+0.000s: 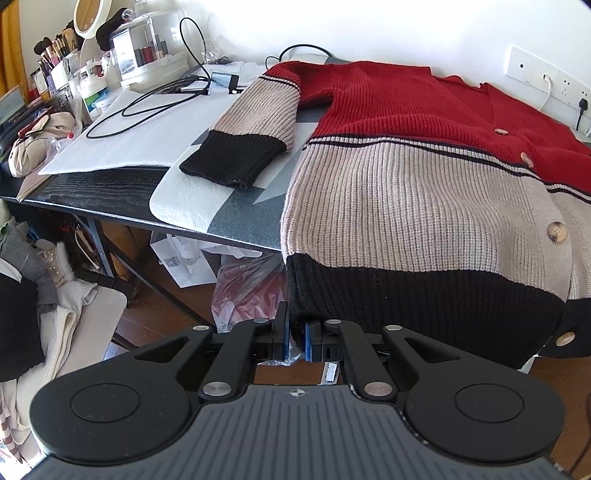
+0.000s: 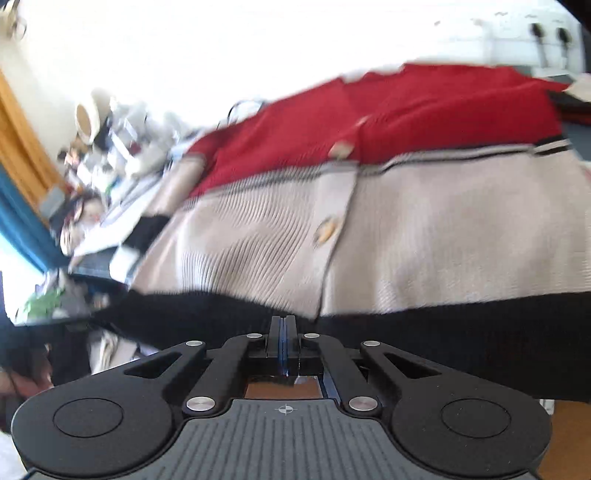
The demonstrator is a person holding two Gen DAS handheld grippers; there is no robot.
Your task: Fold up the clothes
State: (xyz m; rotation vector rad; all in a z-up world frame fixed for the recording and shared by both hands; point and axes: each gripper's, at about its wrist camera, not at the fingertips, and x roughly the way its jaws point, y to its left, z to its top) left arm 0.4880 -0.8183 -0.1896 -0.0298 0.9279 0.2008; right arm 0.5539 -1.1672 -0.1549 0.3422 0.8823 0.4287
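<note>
1. I see the desk [image 1: 110, 192] carrying the knit cardigan [image 1: 406, 177], hem draped over its front edge.
2. My left gripper [image 1: 295, 338] pinches the black hem.
3. My right gripper [image 2: 283, 334] is fully closed, empty.

Non-task surroundings. The dark wood-grain desk [image 1: 110, 192] carries a white foam mat [image 1: 147, 136] toward its left end, with a black cable [image 1: 147, 107] looped across it. A grey-and-white mat [image 1: 236, 210] lies beside it at the near edge. At the far left corner stand a round mirror [image 1: 92, 16], a cup of makeup brushes [image 1: 55, 48], a clear-lidded cosmetics case [image 1: 147, 48] and a white pump bottle [image 1: 92, 92]; a beige pouch [image 1: 37, 142] rests at the left edge. Wall sockets [image 1: 546, 79] sit above the far right end. Under the desk lie a white paper bag [image 1: 184, 262] and a clear plastic bag [image 1: 247, 288]; folded fabrics [image 1: 55, 314] are piled at lower left.
</note>
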